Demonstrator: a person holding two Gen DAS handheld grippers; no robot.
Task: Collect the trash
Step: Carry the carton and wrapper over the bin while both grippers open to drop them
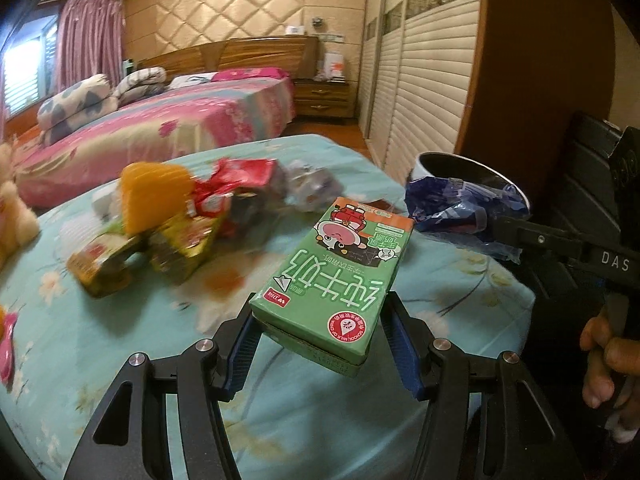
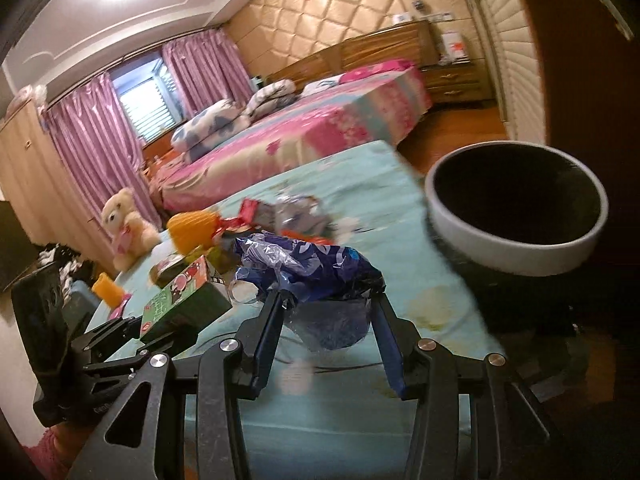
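The left gripper (image 1: 320,320) holds a green milk carton (image 1: 340,276), clamped by its sides between the blue pads (image 1: 240,356). The carton is lifted clear of the blue sheet (image 1: 100,328) covering the near surface, printed face up.

The right gripper (image 2: 326,312) holds a crumpled blue wrapper (image 2: 308,264), its jaws closed on the lower part of the bundle. A hand (image 1: 608,364) grips the handle of this gripper at the right edge of the left view.

The bin (image 2: 516,208), white-rimmed with a dark interior, stands at the right edge of the sheet, just beyond the wrapper. The carton is to the left of the wrapper and farther from the bin.

More trash (image 1: 168,224) lies on the sheet behind both grippers: red, yellow and silver wrappers and an orange object, blurred. A plush bear (image 2: 124,224) sits at the far left edge. A bed (image 1: 160,132) with pink bedding stands beyond.
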